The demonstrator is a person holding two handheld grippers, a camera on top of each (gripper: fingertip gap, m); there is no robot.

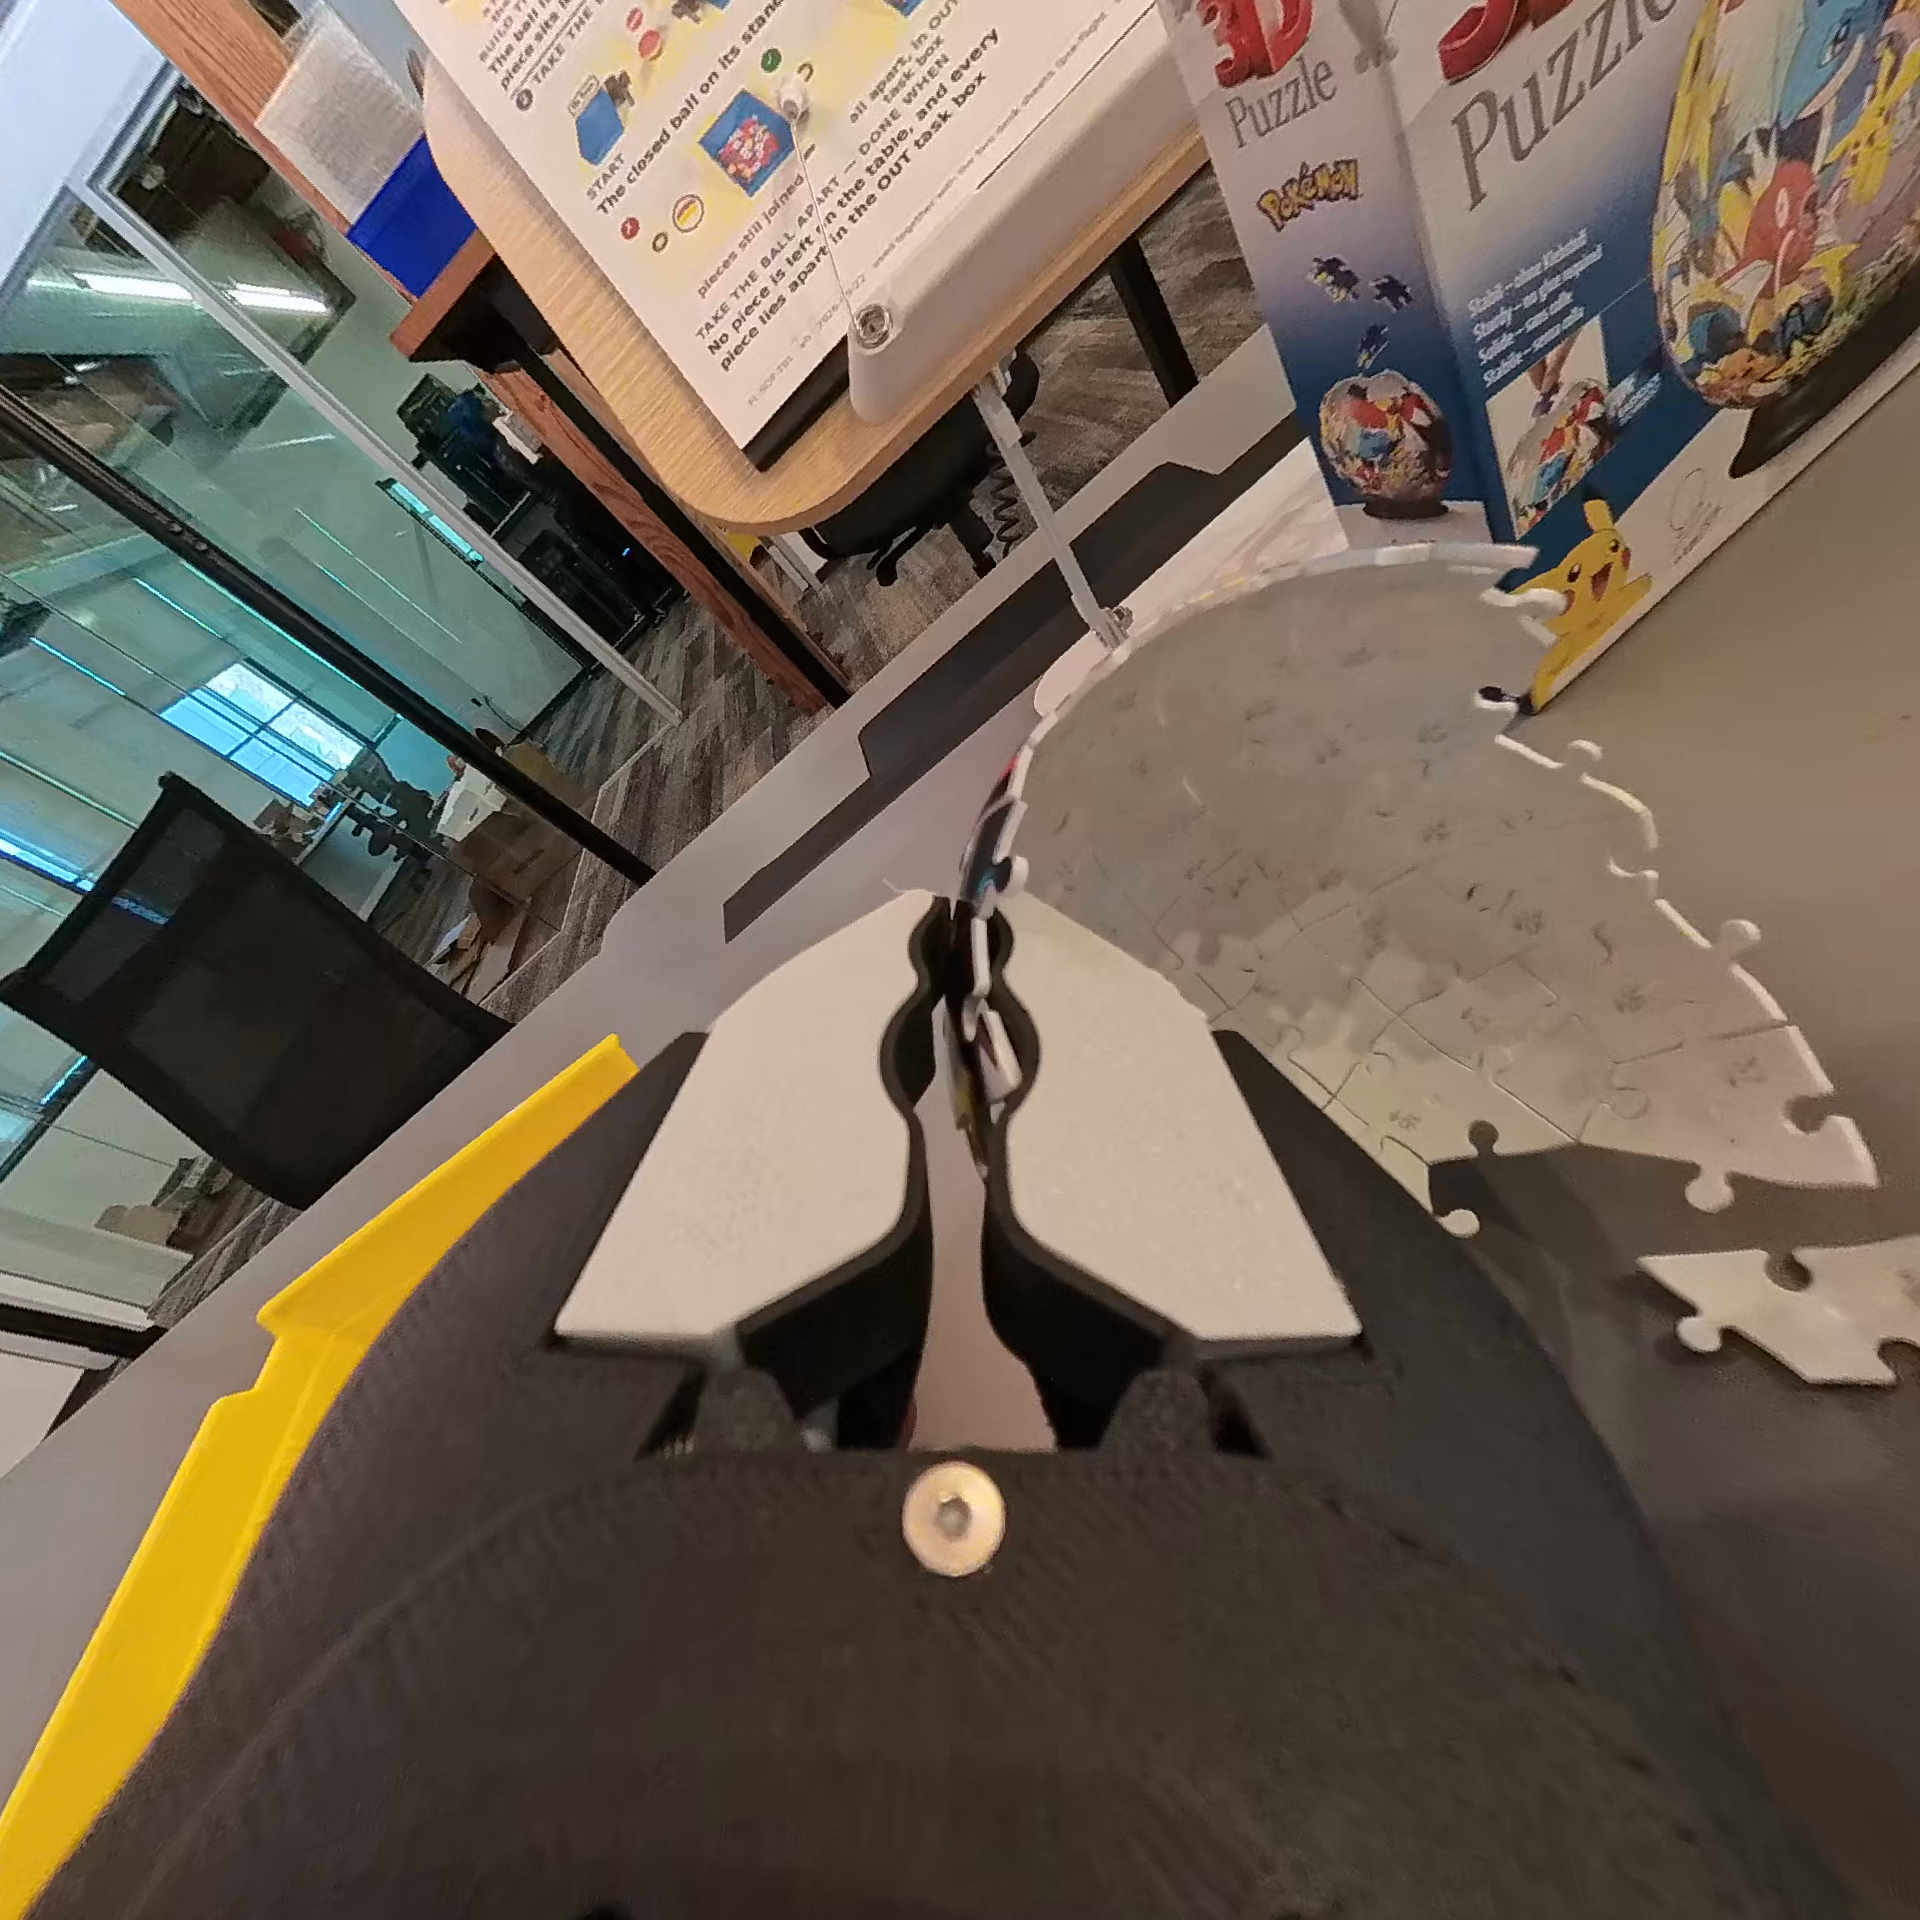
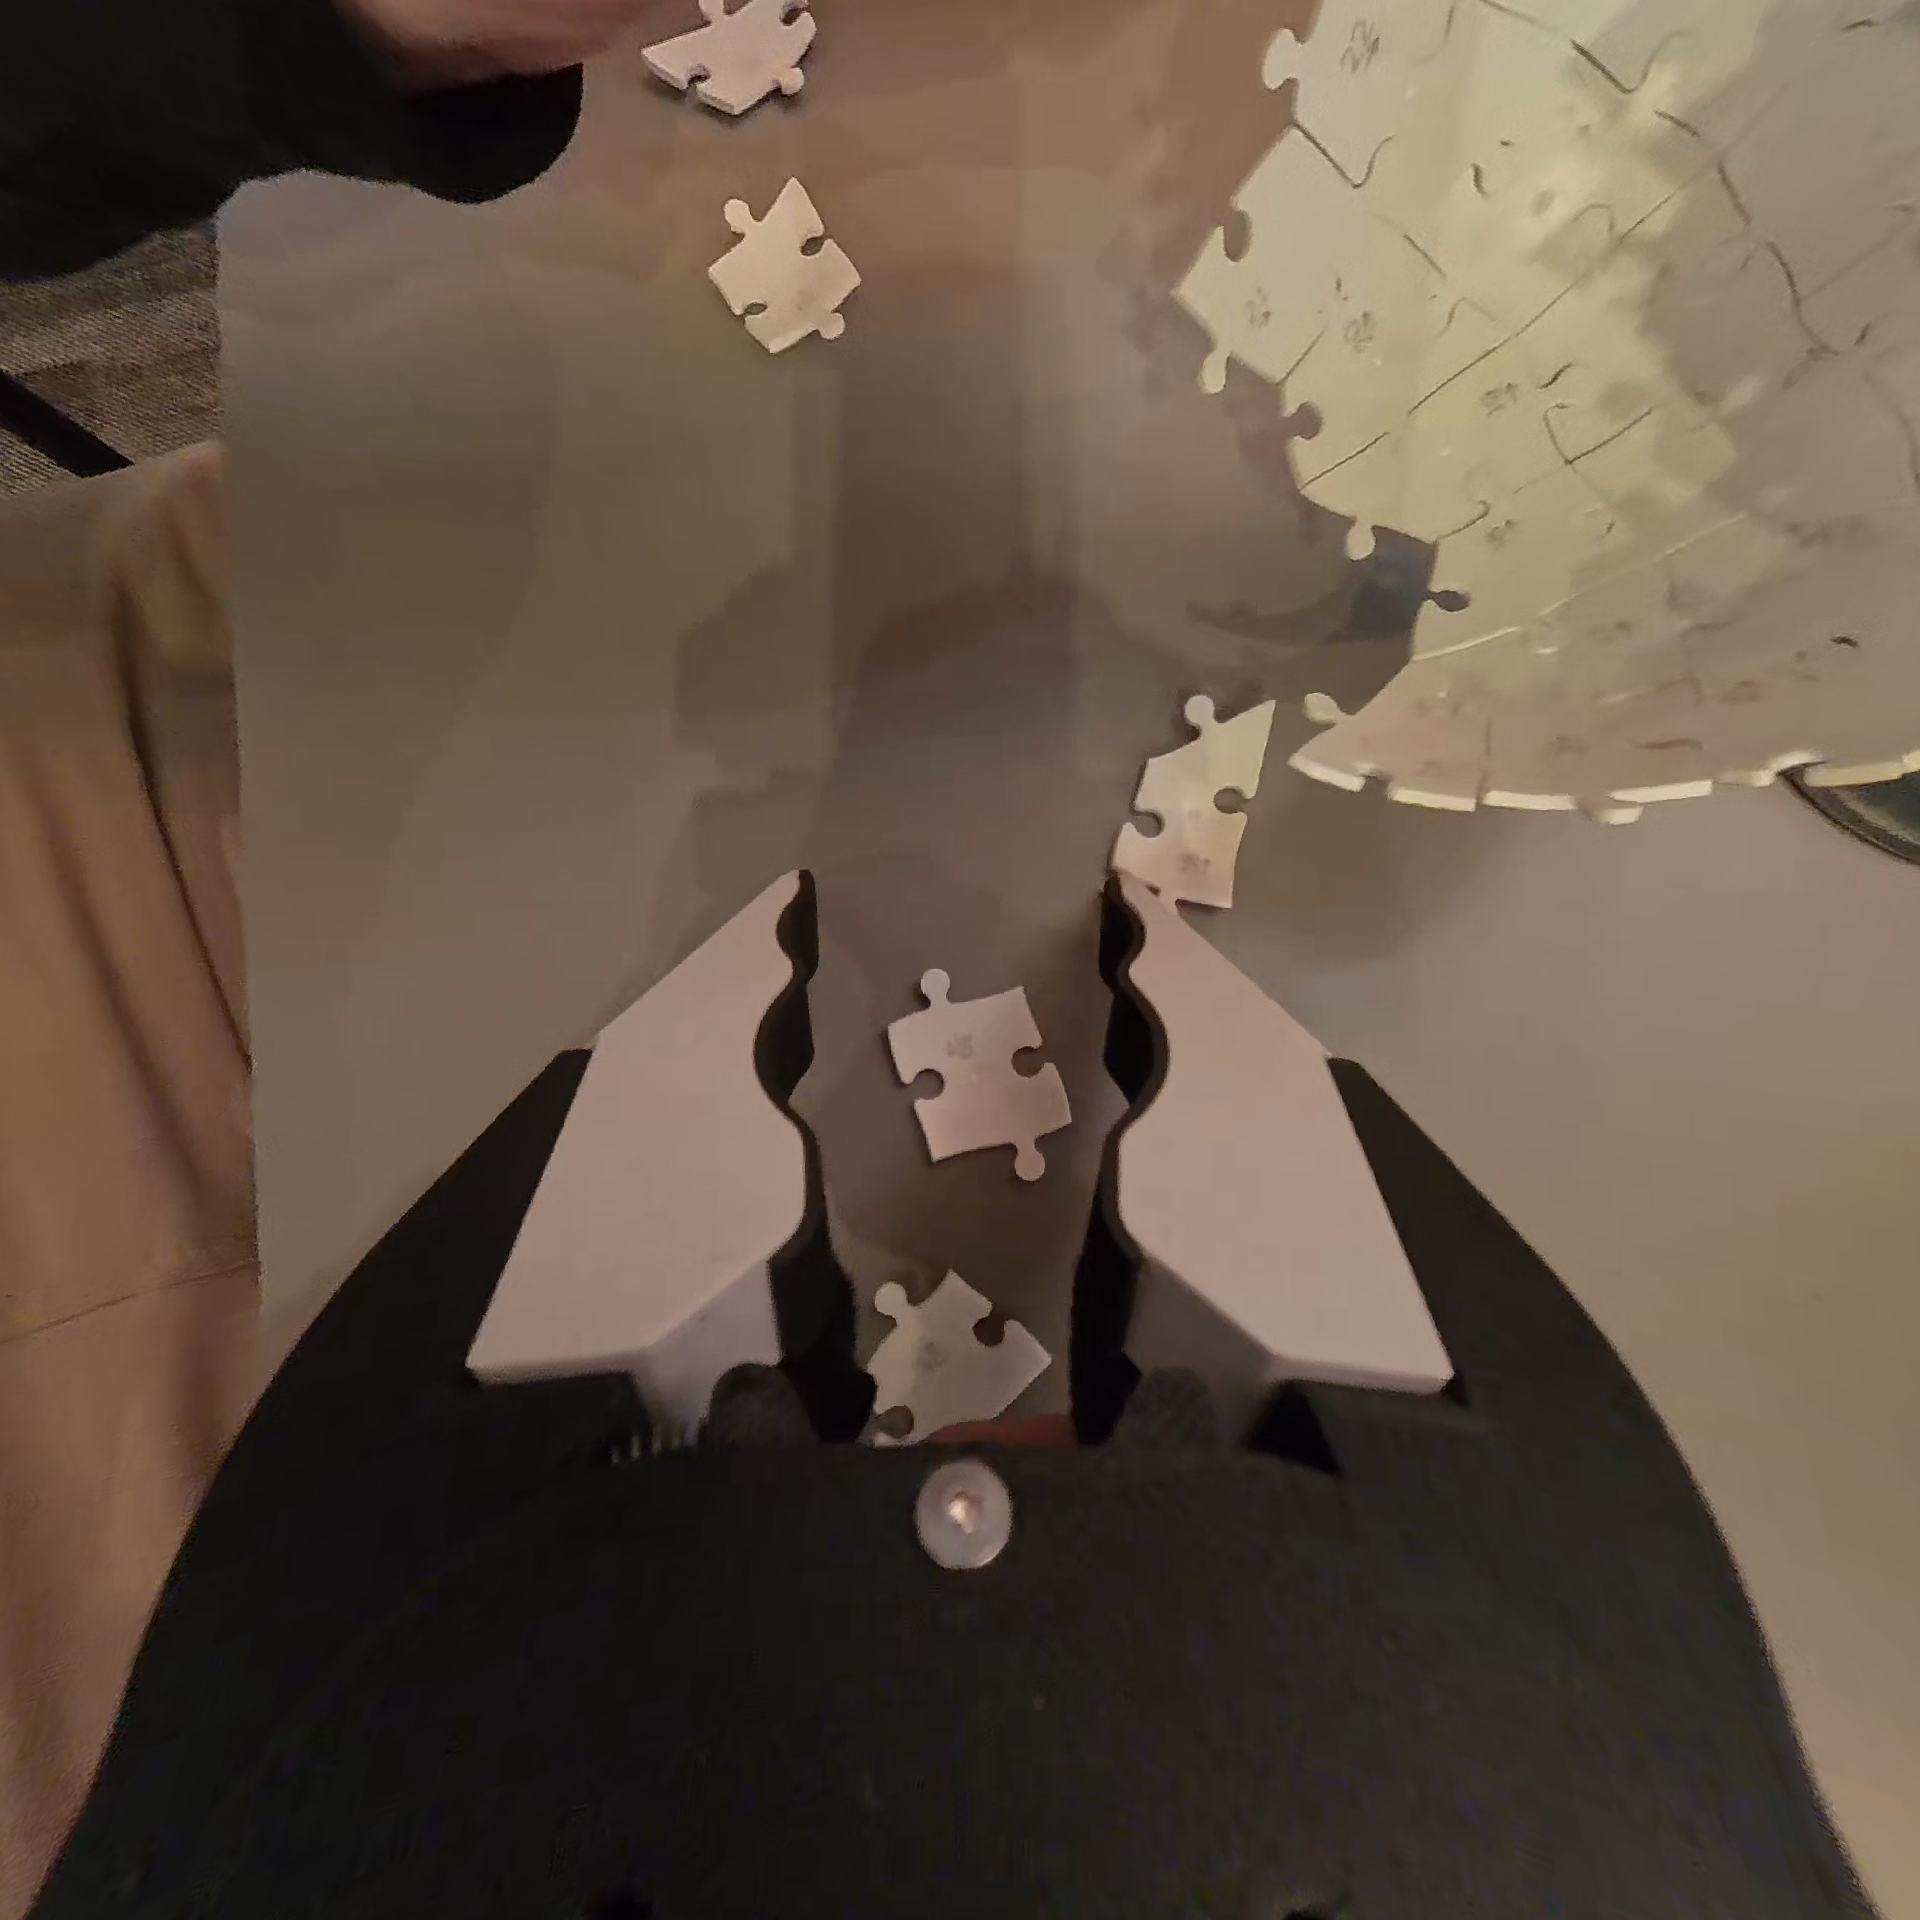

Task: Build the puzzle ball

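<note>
The left gripper (image 1: 971, 1023) has its fingers (image 1: 831, 1091) closed nearly together on the rim of the half-built puzzle ball (image 1: 1382, 914), pinching the thin curved wall edge-on so that a sliver of the printed outer face shows in the narrow gap. Gripping the rim this way seems meant to hold the shell up off the table (image 1: 1766, 790) and tipped with its white, hollow inside facing outward, leaving the jagged open edge free to take more pieces. The right gripper (image 2: 958, 961) hovers with its fingers (image 2: 675, 1122) spread wide and nothing between them; a loose piece (image 2: 977, 1070) lies white side up on the table directly beneath the gap, so I judge it to be the one lined up for pickup. Another piece (image 2: 951, 1351) lies nearer the gripper's body, one (image 2: 1190, 810) sits just beside the right fingertip near the shell's lower edge, and two more (image 2: 784, 265) (image 2: 732, 47) lie farther off. The pieces being flat and thin on a smooth top, closing on one from above may be awkward. Beyond the shell in the left wrist view stands the puzzle box (image 1: 1558, 312), probably kept as a picture reference, with a yellow bin (image 1: 312, 1403) edge at the near left and an instruction sheet (image 1: 779, 156) behind.
</note>
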